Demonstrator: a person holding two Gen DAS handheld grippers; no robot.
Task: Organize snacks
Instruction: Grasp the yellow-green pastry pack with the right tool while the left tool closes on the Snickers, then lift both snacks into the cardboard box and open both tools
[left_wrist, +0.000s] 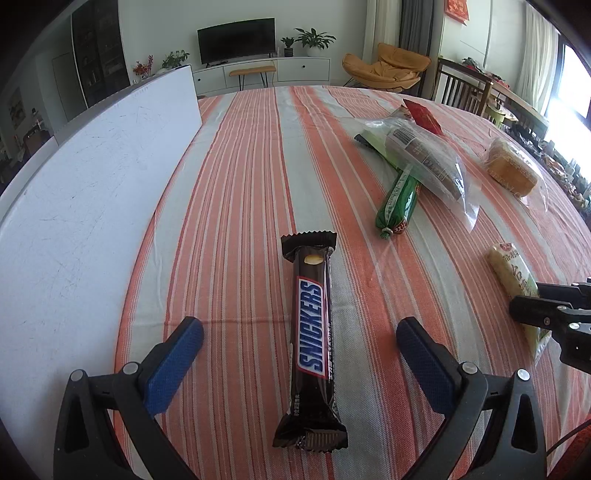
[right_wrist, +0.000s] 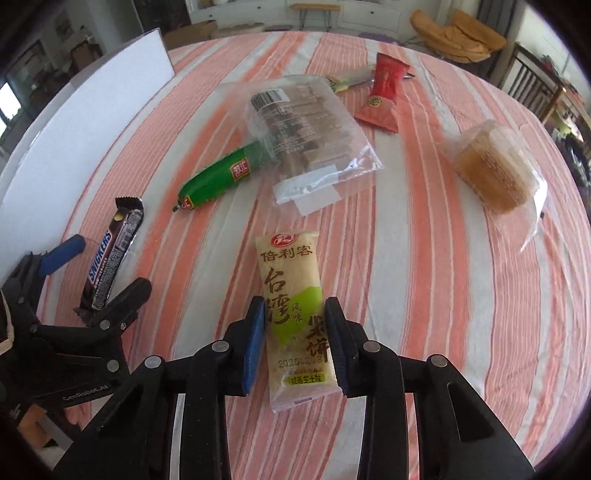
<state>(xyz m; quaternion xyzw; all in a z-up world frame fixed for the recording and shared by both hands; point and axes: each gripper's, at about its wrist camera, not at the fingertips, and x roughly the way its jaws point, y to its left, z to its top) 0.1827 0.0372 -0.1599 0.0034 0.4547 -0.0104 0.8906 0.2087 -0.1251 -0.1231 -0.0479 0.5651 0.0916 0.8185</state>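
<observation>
Snacks lie scattered on the striped surface (right_wrist: 424, 258). Right gripper (right_wrist: 294, 332), at 6 o'clock in its view, has its jaws clamped on the rice cracker packet (right_wrist: 291, 295). Left gripper (left_wrist: 299, 343) jaws stand apart, the Snickers bar (left_wrist: 312, 332) untouched between them.

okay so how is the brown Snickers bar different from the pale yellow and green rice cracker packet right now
The brown Snickers bar is dark, slim and glossy; the pale yellow and green rice cracker packet is light, wider and flatter. The bar lies between the left gripper's wide-open blue pads, untouched; the packet sits between the right gripper's pads, which are closed against its edges. Both are sealed snacks lying flat on the striped tablecloth.
</observation>
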